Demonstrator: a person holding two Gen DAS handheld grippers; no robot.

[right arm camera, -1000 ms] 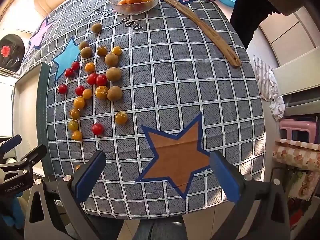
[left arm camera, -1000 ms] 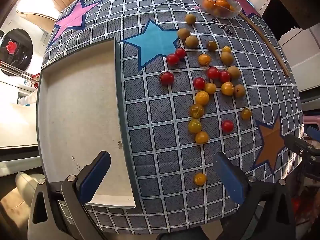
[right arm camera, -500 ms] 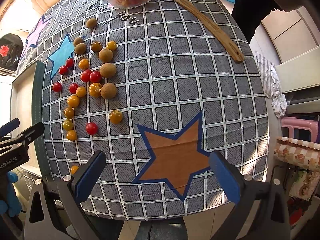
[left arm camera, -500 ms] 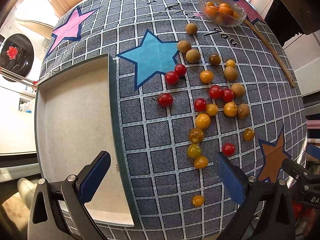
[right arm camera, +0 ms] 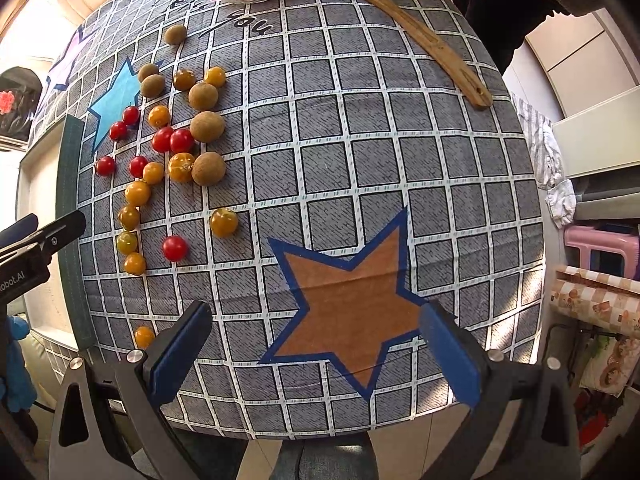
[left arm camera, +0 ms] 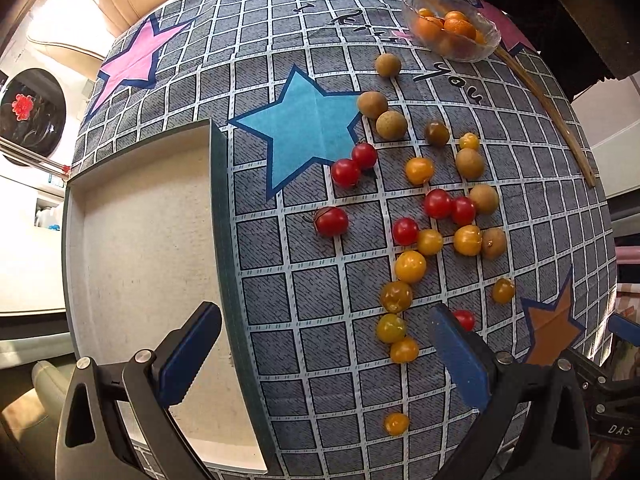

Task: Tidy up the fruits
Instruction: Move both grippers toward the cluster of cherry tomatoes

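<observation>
Several red cherry tomatoes [left arm camera: 331,221], orange-yellow tomatoes [left arm camera: 410,266] and brown longans [left arm camera: 391,125] lie scattered on the checked tablecloth; they also show in the right wrist view [right arm camera: 181,167]. One orange tomato [left arm camera: 396,423] lies alone near the front edge. A white tray with a dark rim [left arm camera: 140,264] sits at the left. A glass bowl [left arm camera: 451,24] of orange fruit stands at the far side. My left gripper [left arm camera: 324,360] is open above the tray's right edge. My right gripper [right arm camera: 316,356] is open above the brown star [right arm camera: 352,308].
A long wooden stick [right arm camera: 404,26] lies at the far right of the table. The table edge falls away to the right, with a pink stool [right arm camera: 600,248] and cloths below. The left gripper's tip [right arm camera: 40,236] shows at the left of the right wrist view.
Both grippers have moved forward over the table, so the fruits sit nearer and lower in both views. Both stay open. No fruit has moved.
</observation>
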